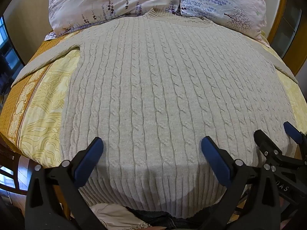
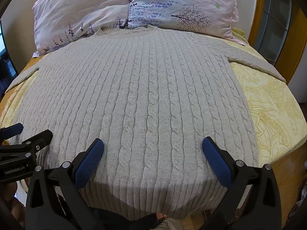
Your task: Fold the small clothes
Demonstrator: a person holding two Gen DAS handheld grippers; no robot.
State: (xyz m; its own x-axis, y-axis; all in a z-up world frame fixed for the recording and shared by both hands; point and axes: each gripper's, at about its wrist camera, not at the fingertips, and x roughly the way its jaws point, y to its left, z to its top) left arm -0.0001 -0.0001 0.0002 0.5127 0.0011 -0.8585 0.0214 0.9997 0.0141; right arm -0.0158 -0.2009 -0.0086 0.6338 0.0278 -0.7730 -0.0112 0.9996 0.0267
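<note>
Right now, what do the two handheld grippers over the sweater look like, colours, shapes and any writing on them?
Both match: the left gripper and right gripper have matte black plastic arms tapering forward, each finger faced with a textured dark blue pad, and round silver pivot bolts. White lettering shows on the bodies: "GenRobot.AI" on the left gripper's body, a partial "DAS" on the right's. No cables or sleeves visible.

A cream cable-knit sweater [image 2: 145,95] lies flat on a yellow patterned bedspread [image 2: 272,107], collar far, ribbed hem near. 2 floral pillows [image 2: 134,5] sit just beyond the collar. The right gripper [image 2: 153,145] hovers wide apart above the hem; the left gripper [image 2: 23,134] shows at left.
</note>
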